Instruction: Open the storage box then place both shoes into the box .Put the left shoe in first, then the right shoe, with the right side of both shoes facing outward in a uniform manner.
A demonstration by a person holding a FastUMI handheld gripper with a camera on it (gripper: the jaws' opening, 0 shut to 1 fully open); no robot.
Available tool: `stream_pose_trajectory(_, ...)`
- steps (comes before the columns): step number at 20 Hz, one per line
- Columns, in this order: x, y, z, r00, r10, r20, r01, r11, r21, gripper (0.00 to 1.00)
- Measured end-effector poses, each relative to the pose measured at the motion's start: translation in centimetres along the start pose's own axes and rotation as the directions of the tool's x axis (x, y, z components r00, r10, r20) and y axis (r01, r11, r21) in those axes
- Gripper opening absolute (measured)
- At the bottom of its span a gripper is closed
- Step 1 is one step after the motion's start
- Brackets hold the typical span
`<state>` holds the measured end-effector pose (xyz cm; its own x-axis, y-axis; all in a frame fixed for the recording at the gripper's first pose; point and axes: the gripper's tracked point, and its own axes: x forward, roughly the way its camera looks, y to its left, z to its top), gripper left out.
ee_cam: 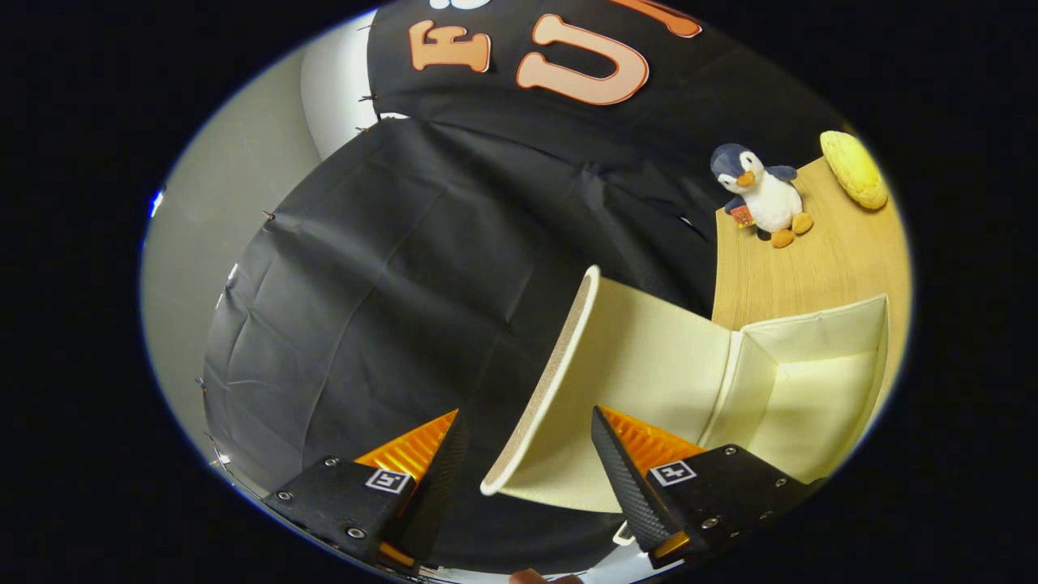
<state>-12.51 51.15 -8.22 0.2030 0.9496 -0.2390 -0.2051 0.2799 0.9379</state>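
The cream fabric storage box (pixel 778 389) stands open on the wooden surface (pixel 811 268), its lid (pixel 568 381) swung up on edge. My tongs (pixel 527 462) gape wide, the lid's free edge between the fingers; I cannot tell if either touches it. Beyond the box sit a toy penguin (pixel 758 195) and a yellow sponge (pixel 853 169).

Tool (pixel 527 454) fingers apart astride raised box lid (pixel 616 381) edge.
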Motion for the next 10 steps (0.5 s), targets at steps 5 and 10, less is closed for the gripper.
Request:
stream_pose_trajectory(5,-7.6,-8.2,2.6,0.963,-0.238,0.126,0.255,0.957,-0.142,0.94)
stream_pose_trajectory(10,-17.4,-18.9,2.9,0.836,-0.509,0.205,0.545,0.813,-0.207,0.94)
